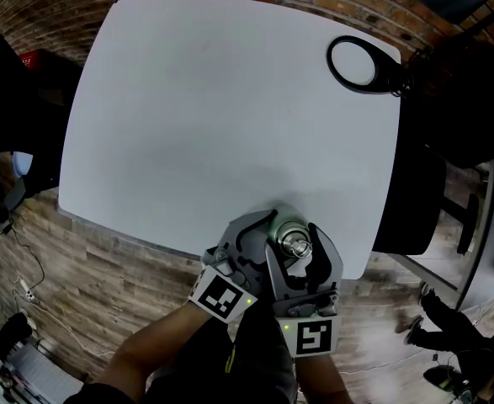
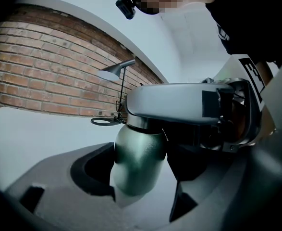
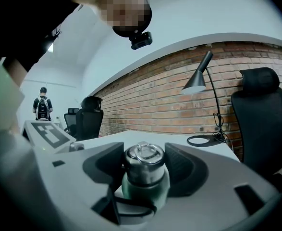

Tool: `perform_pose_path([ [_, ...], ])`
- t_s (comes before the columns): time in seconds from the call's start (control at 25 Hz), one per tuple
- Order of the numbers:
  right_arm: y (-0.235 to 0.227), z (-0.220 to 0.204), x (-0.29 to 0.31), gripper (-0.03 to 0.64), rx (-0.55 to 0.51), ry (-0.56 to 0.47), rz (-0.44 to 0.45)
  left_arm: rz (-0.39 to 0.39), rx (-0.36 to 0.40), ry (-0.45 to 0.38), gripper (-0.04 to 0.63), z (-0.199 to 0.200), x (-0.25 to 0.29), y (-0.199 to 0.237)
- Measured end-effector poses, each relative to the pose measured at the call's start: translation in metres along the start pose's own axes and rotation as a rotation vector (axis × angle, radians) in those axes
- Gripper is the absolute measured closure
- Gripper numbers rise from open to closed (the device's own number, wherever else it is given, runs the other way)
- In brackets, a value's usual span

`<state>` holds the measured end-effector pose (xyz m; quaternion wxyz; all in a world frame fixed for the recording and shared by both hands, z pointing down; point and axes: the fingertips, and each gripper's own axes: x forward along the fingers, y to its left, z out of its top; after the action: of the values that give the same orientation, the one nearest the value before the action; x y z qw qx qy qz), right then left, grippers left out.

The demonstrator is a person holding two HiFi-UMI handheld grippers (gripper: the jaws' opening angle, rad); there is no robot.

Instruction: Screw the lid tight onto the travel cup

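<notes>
Now cup [image 2: 138, 170] upright, lid [image 3: 142, 167] up — left gripper [image 2: 140, 154] clamps body, right gripper [image 3: 143, 159] lid.

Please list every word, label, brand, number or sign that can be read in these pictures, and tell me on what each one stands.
No text can be read.
The left marker cube and right marker cube: black-and-white square patterns, no letters.
The white print on the person's black clothing: cut off and blurred, unreadable.
The travel cup and lid: no label visible.

Matt, finely textured metal travel cup [image 2: 138, 162], shiny metal lid [image 3: 143, 163], smooth matt table [image 1: 230, 108], rough brick wall [image 3: 155, 100]
</notes>
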<state>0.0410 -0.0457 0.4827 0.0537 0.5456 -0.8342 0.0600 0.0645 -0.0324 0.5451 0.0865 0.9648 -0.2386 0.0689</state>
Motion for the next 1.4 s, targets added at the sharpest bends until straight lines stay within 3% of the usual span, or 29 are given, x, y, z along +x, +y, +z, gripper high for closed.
perform_pose_path([
  [0.2, 0.003, -0.009, 0.004, 0.330, -0.044, 0.051, 0.068, -0.007, 0.004, -0.003, 0.247, 0.001, 0.000, 0.000],
  [0.52, 0.000, -0.007, -0.019, 0.321, -0.087, 0.085, 0.099, -0.053, -0.012, -0.011, 0.247, 0.002, 0.000, -0.002],
  [0.92, -0.012, 0.016, -0.042, 0.322, -0.085, 0.124, 0.091, -0.056, -0.029, -0.010, 0.245, 0.023, -0.024, -0.004],
  [1.08, -0.015, 0.032, -0.051, 0.327, -0.080, 0.130, 0.068, -0.060, -0.068, 0.032, 0.245, 0.021, -0.044, -0.017],
  [1.24, -0.022, 0.050, -0.068, 0.467, -0.081, 0.140, 0.023, -0.022, -0.105, 0.081, 0.259, 0.023, -0.064, -0.030],
  [1.32, -0.029, 0.064, -0.074, 0.503, -0.085, 0.125, -0.001, 0.006, -0.115, 0.079, 0.373, 0.032, -0.070, -0.030],
  [1.4, -0.035, 0.077, -0.080, 0.536, -0.084, 0.104, -0.020, 0.022, -0.112, 0.073, 0.429, 0.041, -0.072, -0.028],
])
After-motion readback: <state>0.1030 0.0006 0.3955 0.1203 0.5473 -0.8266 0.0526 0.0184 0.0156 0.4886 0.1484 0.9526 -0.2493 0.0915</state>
